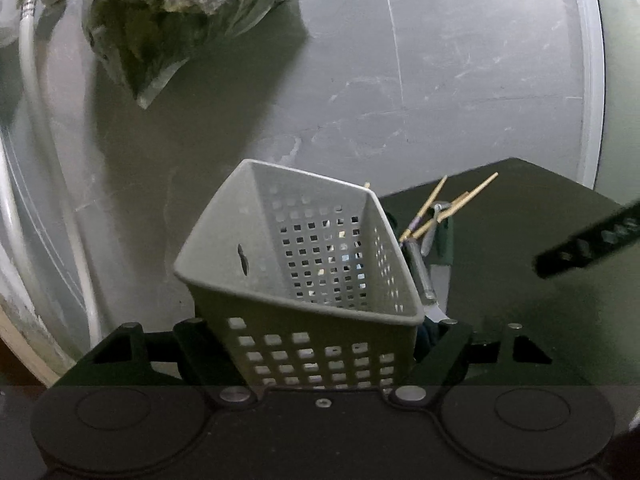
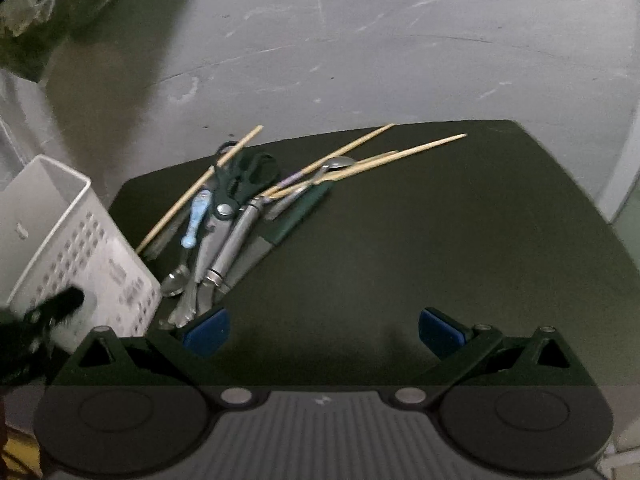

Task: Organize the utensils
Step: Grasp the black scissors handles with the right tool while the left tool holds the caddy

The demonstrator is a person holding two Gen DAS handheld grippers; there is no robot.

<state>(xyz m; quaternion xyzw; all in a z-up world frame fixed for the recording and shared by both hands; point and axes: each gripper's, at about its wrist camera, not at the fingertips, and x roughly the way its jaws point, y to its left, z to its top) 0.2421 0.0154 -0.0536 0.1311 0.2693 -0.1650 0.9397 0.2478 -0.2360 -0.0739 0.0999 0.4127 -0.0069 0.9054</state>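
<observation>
Nearest in the left wrist view, the left gripper (image 1: 320, 344) has its fingers (image 1: 444, 344) drawn in against the two sides of the white perforated basket (image 1: 304, 276), pinching it near its base; the basket leans over with its open mouth turned up and away, which by my reading presents the opening so utensils can be dropped in. The basket is empty as far as the view into it shows. Just to the right of the basket, at the near left corner of the dark mat (image 2: 400, 248), lies the heap of utensils (image 2: 224, 224): metal-handled pieces and a spoon closest to the basket, a light blue handle (image 2: 195, 216) and dark scissors (image 2: 244, 176) further back, and wooden chopsticks (image 2: 360, 164) fanning away toward the mat's far side. The right gripper (image 2: 324, 326) hangs over the mat to the right of the basket, its blue pads (image 2: 208, 330) spread wide with nothing between them, probably readying to take a first piece from the heap. Beyond the basket, on the grey surface, a clear plastic bag (image 1: 172, 20) of something dark and a white hose (image 1: 32, 80) sit well apart from it.
</observation>
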